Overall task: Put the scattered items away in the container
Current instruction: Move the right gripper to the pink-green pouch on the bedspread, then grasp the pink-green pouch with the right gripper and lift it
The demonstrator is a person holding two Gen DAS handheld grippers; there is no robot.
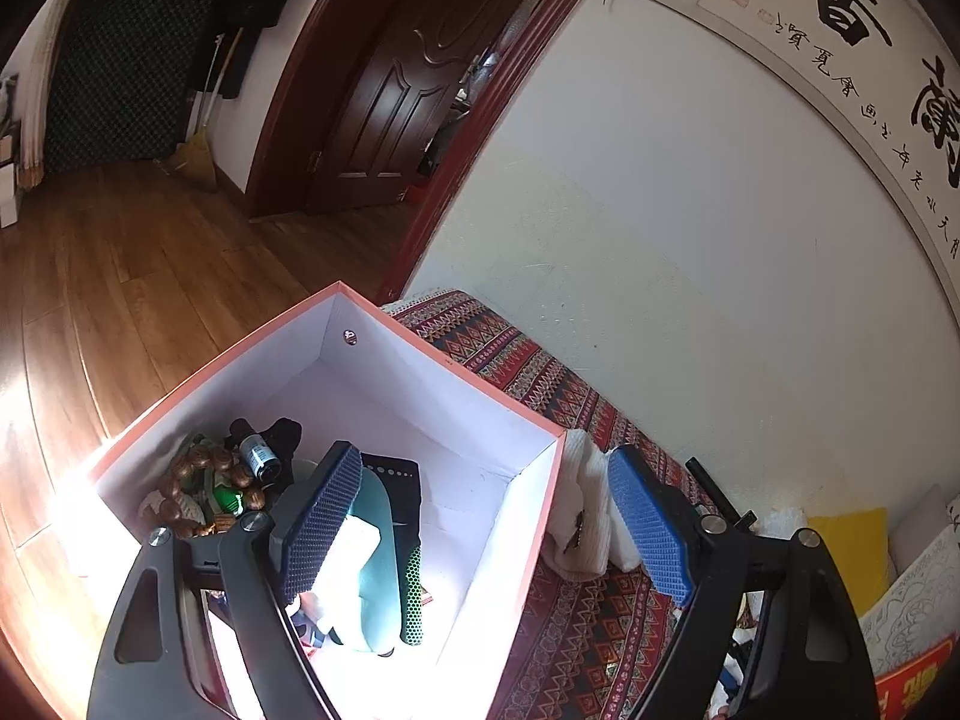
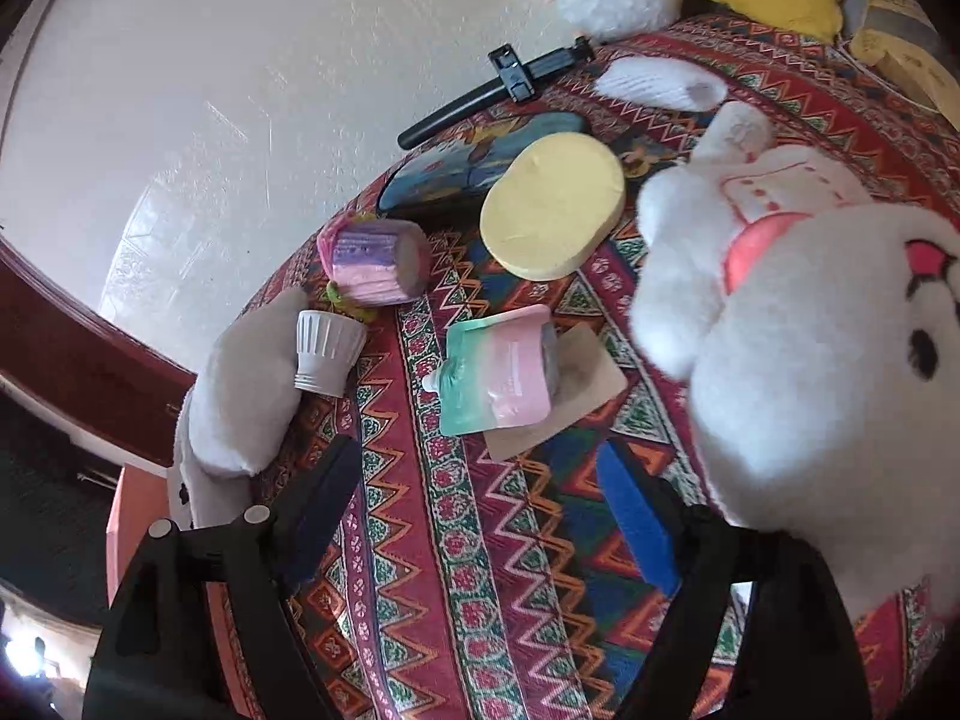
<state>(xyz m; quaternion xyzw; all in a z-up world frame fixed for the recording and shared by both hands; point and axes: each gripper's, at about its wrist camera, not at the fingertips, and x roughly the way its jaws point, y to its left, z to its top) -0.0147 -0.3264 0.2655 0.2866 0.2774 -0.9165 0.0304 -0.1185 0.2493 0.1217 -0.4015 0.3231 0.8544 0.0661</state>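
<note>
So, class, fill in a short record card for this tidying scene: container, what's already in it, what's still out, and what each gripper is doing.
container: pink box, open, white inside
already inside: wooden beads, small bottle, teal item
still on the patterned cloth: yellow sponge, pastel pouch, white cup, striped roll, black stick, plush toy
left gripper: open, one finger over the box, empty
right gripper: open, empty, above the cloth

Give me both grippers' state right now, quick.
Left gripper: open, holding nothing, over the box.
Right gripper: open, holding nothing, above the patterned cloth.
</note>
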